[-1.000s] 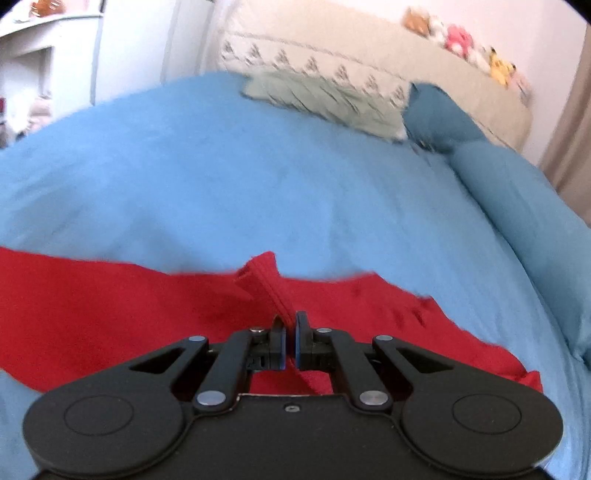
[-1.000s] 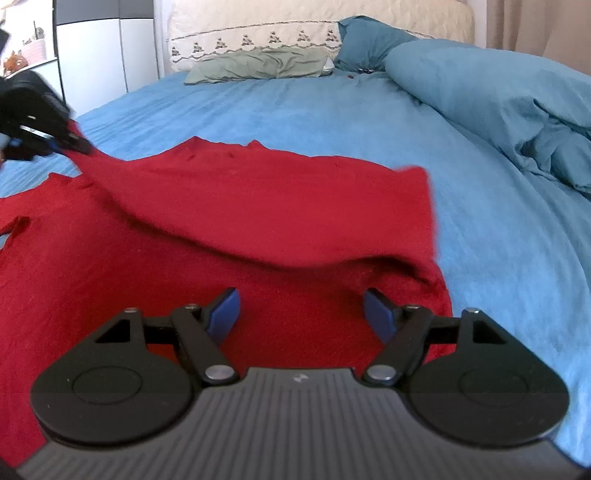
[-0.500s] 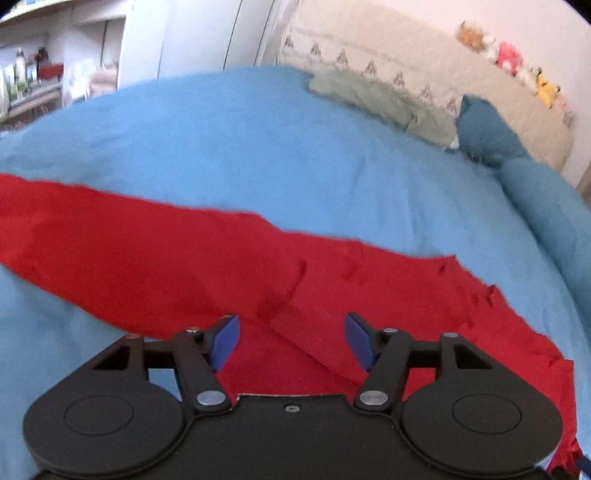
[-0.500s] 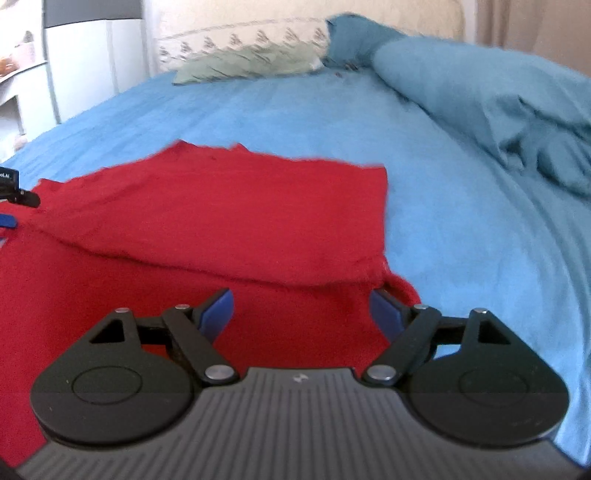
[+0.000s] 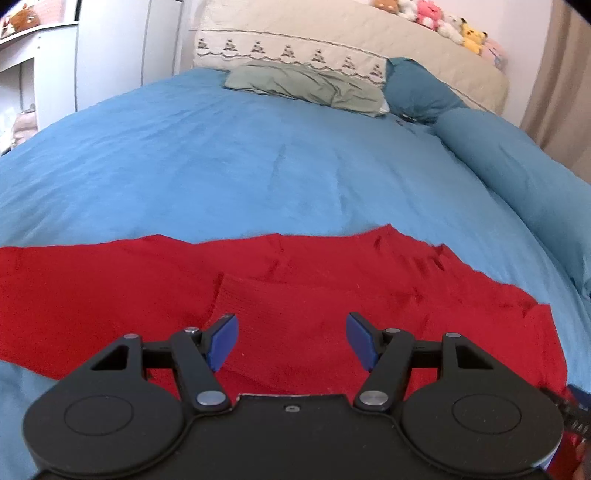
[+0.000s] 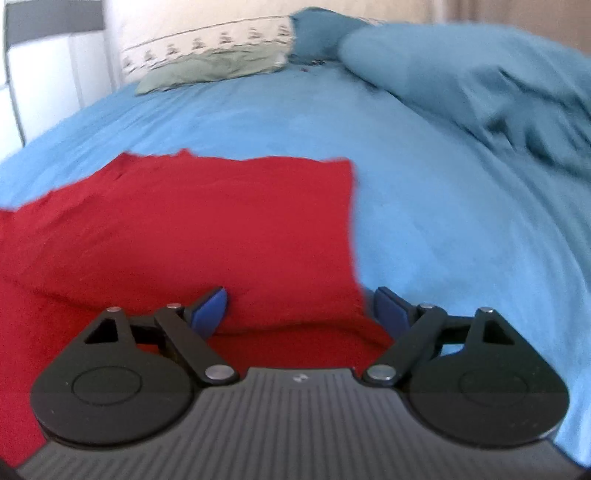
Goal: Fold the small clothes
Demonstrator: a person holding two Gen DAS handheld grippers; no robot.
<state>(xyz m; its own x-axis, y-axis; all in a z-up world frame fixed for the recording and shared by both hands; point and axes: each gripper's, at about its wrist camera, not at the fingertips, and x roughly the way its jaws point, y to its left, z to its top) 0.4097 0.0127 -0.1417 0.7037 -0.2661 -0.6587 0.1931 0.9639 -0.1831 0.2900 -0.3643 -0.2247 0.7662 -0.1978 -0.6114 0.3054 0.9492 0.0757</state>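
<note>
A red knit garment (image 5: 295,284) lies on the blue bed cover (image 5: 258,166), with a sleeve folded across its body. My left gripper (image 5: 291,341) is open and empty, low over the folded sleeve cuff. In the right wrist view the garment (image 6: 207,225) shows a folded layer with a straight right edge. My right gripper (image 6: 301,312) is open and empty, just above the garment's near right corner. The right gripper's edge shows at the lower right of the left wrist view (image 5: 576,410).
A grey-green pillow (image 5: 306,86) and a teal pillow (image 5: 417,90) lie at the headboard (image 5: 332,37). A bunched teal duvet (image 6: 480,81) runs along the right side of the bed. White furniture (image 5: 33,70) stands to the left. Plush toys (image 5: 436,18) sit on the headboard.
My left gripper let go of the red sleeve, which now lies flat across the garment, and opened wide. My right gripper stayed open and moved right toward the garment's right edge.
</note>
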